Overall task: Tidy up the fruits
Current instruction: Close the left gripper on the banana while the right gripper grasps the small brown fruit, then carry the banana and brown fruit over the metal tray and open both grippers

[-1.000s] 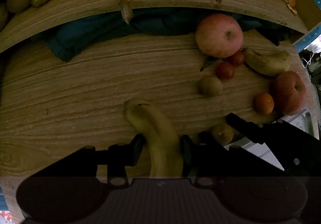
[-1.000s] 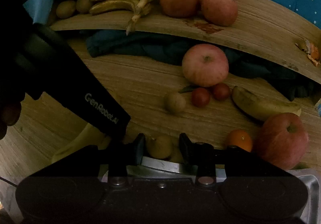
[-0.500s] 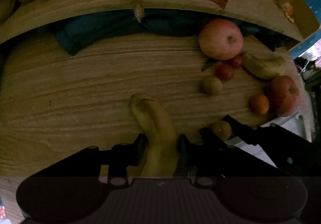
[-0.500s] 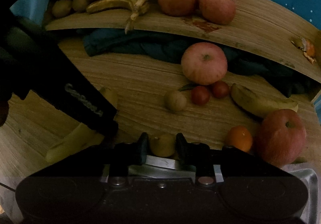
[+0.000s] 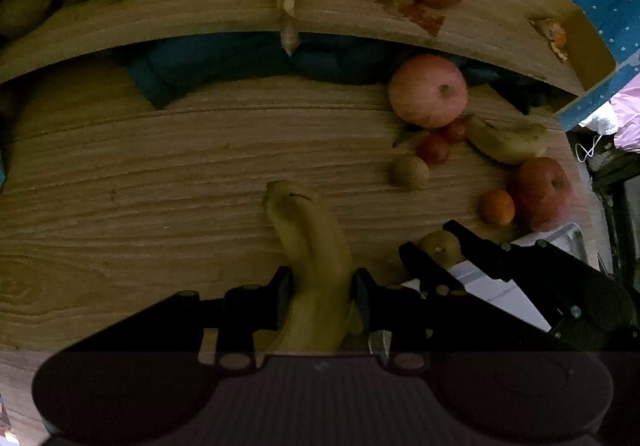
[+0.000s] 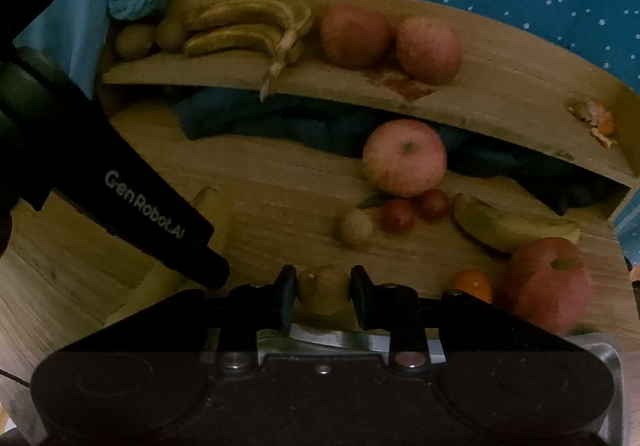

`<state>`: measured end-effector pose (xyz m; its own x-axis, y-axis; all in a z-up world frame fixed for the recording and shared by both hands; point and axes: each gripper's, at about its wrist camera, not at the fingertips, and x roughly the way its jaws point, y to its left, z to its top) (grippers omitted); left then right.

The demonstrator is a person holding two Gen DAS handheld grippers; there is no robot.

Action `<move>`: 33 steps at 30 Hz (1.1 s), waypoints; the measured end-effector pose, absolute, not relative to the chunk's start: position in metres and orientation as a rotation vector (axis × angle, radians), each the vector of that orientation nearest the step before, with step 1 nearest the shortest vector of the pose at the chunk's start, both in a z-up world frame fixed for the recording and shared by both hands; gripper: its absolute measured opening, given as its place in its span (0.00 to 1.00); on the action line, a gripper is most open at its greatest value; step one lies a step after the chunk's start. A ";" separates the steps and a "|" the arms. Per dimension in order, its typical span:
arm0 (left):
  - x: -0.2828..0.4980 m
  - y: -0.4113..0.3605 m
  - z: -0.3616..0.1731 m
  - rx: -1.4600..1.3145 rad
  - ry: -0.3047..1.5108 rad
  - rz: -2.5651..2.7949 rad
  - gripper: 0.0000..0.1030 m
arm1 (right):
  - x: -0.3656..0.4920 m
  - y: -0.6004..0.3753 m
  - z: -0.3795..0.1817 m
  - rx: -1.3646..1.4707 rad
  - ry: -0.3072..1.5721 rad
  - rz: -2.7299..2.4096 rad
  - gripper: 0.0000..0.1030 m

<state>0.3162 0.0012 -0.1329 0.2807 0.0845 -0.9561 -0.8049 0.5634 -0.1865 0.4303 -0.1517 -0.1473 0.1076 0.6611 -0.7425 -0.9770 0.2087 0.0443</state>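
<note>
I am clamping my left gripper [image 5: 320,296] on a banana [image 5: 310,246], its lower end hidden; my right gripper [image 6: 324,296] is squeezing a dim brownish fruit [image 6: 323,288] at six o'clock.

Four red-pink round apples [image 6: 405,163] [image 6: 546,282] [image 6: 354,35] [image 6: 428,49], four yellow curved bananas [image 6: 512,224] [image 5: 316,266] [image 6: 248,12] [image 6: 236,40], two small red tomatoes [image 6: 397,215] [image 6: 433,204], one small orange citrus [image 6: 472,284], four brownish round kiwis [image 6: 354,226] [image 6: 323,288] [image 6: 134,40] [image 6: 170,33].
</note>
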 end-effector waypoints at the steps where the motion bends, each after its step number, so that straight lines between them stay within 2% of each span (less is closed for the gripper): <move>1: 0.317 0.000 -0.130 -0.769 1.132 0.679 0.36 | 0.431 -0.153 -0.145 -0.528 0.728 1.289 0.30; 18: 0.379 -0.055 -0.076 -0.578 1.094 0.474 0.36 | 0.484 -0.238 -0.132 -0.377 0.753 1.024 0.30; 33: 0.459 -0.130 -0.099 -0.400 1.257 0.250 0.36 | 0.529 -0.304 -0.157 -0.312 0.840 0.819 0.30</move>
